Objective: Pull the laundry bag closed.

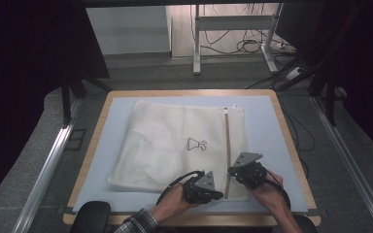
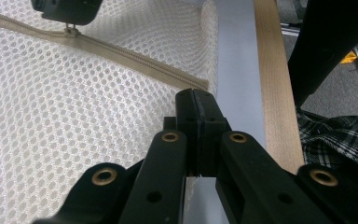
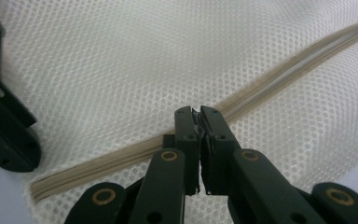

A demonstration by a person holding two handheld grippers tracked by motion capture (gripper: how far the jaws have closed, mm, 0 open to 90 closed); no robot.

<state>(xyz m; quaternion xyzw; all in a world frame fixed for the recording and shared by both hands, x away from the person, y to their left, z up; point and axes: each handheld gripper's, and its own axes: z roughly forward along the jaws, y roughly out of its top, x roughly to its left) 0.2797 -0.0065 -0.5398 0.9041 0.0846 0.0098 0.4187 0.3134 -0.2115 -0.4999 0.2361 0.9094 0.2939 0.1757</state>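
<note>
A white mesh bag (image 1: pixel 165 141) lies flat on a pale blue mat (image 1: pixel 267 126). A beige zipper (image 1: pixel 227 145) runs along the bag's right side. My left gripper (image 1: pixel 218 195) sits at the zipper's near end, by the bag's front edge. In the left gripper view its jaws (image 2: pixel 196 95) are shut, with a bit of mesh pinched between them. My right gripper (image 1: pixel 230 171) is just beyond it on the zipper line. In the right gripper view that gripper (image 3: pixel 198 112) is shut on the small zipper pull, over the zipper (image 3: pixel 279 79).
The mat covers a wooden table whose rim (image 2: pixel 272 79) runs close past the bag's near corner. A small black drawing (image 1: pixel 196 144) marks the middle of the bag. Beyond the table stand a desk frame and cables (image 1: pixel 243 46) on the floor.
</note>
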